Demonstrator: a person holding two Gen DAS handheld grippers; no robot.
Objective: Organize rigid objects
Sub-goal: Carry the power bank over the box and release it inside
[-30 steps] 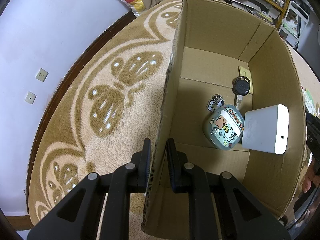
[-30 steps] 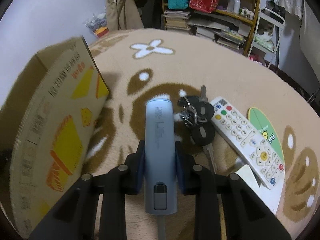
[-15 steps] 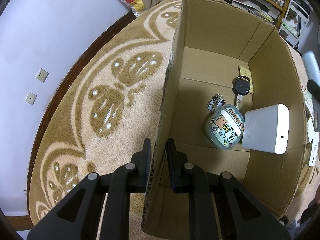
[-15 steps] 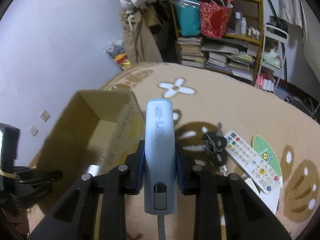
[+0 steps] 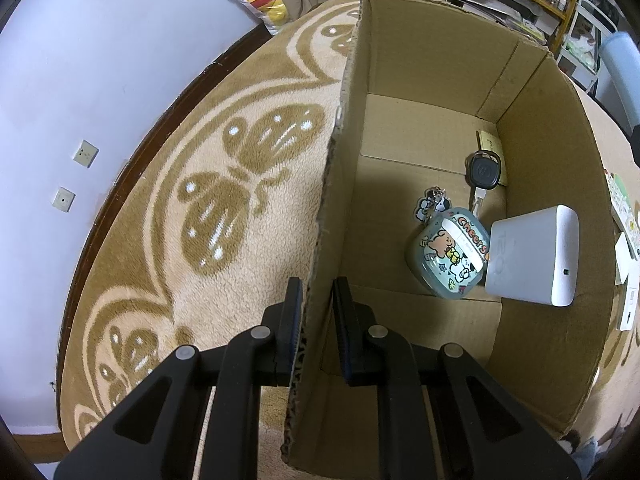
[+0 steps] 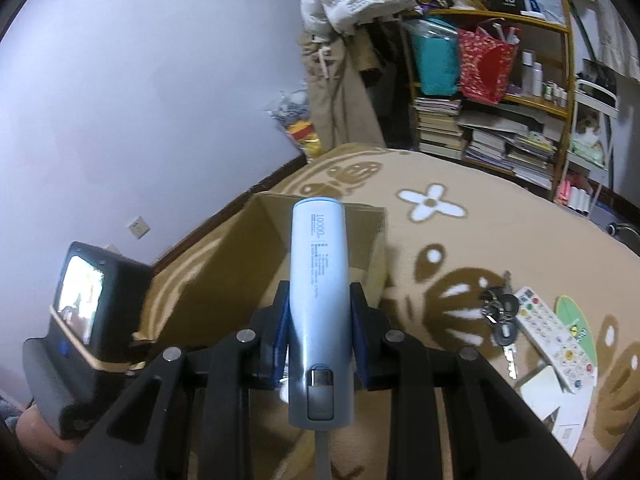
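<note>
Two grippers, both busy. My right gripper (image 6: 318, 336) is clamped on the pale blue power bank (image 6: 318, 280), pads squeezing its flanks, its rounded end pointing away from me. My left gripper (image 5: 316, 320) is pinched shut on the cardboard box (image 5: 560, 160) side wall, one finger outside and one inside, holding the box steady.

What changed: a second ago the right wrist view showed the power bank low over the blanket (image 6: 480, 240) with the box's printed side at frame left. Now the view has tilted up, more wall and bookshelf (image 6: 500, 92) showing, and the open box mouth sits dead centre behind the power bank's tip. In the left wrist view the pale blue end has come into the upper right edge of frame. Left gripper unchanged.

Meaning, as I judge it: pick done, transport under way, drop into the box next.

Box already holds the white power bank (image 5: 536, 256), cartoon earbud case (image 5: 450, 258) and black car key (image 5: 485, 173), all toward the right wall. Left on the blanket, lower right of the right wrist view: key bunch (image 6: 498, 312), white remote (image 6: 554, 334), green round card (image 6: 574, 316).
</note>
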